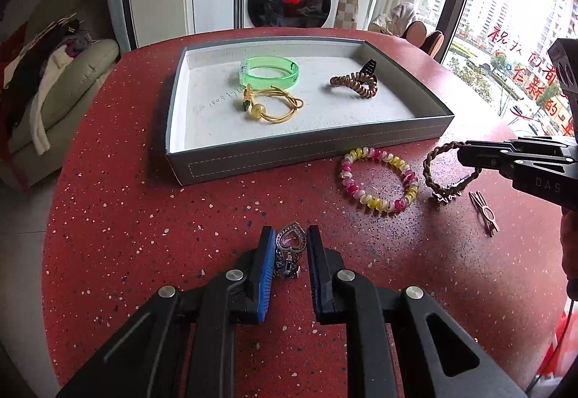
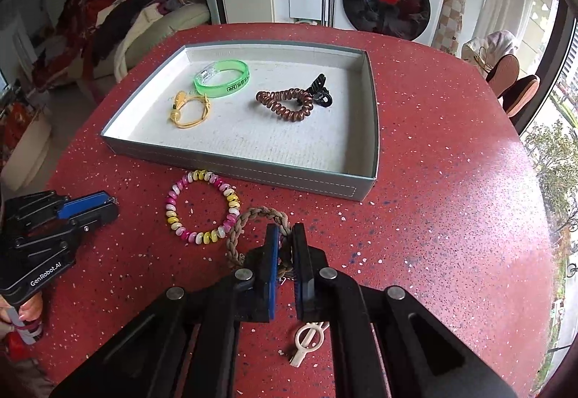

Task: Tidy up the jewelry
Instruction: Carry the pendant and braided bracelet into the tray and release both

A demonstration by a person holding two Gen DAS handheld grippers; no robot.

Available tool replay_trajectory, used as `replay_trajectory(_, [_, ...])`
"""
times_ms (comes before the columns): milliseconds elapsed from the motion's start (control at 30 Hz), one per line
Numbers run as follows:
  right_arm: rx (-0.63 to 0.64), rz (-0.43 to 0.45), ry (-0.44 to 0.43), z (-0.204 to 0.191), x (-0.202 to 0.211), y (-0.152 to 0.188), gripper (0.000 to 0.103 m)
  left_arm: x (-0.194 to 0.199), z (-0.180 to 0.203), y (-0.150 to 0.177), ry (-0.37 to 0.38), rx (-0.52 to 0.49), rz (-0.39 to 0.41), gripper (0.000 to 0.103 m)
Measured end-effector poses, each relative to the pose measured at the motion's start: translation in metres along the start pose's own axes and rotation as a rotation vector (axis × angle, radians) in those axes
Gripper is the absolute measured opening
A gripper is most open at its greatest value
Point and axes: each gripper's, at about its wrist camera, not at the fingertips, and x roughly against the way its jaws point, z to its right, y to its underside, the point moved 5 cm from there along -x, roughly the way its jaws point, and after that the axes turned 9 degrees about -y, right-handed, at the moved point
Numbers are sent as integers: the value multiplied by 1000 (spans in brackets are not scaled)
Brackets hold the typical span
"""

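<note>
1. 4 pieces lie in the grey tray [image 2: 253, 177]: green bangle [image 2: 222, 78], yellow tie [image 2: 188, 110], brown coil [image 2: 285, 105], black clip [image 2: 319, 90].
2. Left claw [image 1: 289, 246] brackets the heart brooch [image 1: 289, 248] on the worktop [image 2: 433, 217]; contact unclear.
3. Right claw [image 2: 285, 246] pinches the braided bracelet [image 2: 260, 217]; beaded bracelet [image 2: 202, 206] and hairpin [image 2: 307, 340] wait.

On the red table [image 1: 144, 217], the grey tray [image 1: 307, 152] holds a green bangle [image 1: 269, 74], a yellow hair tie [image 1: 271, 105] and a brown coil tie [image 1: 354, 83]. Just before the tray lie a pink-yellow coil bracelet [image 1: 379, 179] and, nearer, a heart brooch [image 1: 289, 249] between the left gripper [image 1: 289, 239] pads.
</note>
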Motion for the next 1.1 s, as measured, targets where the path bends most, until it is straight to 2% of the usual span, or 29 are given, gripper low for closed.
replay_trajectory(367, [-70,88,-58,-2,22,-12,8,14,-10,-11,5,31,22,36])
replay_trajectory(667, [-128,152,-64,7,28,-40,8,24,-15,-45,0,24,72,36])
replay_trajectory(933, [-166,155,-85,14,6,-71,8,16,-22,-91,5,59,90,36])
replay_trajectory(1100, [-224,117,-102,27,-21,-79,8,-6,-23,-109,-4,80,57,36])
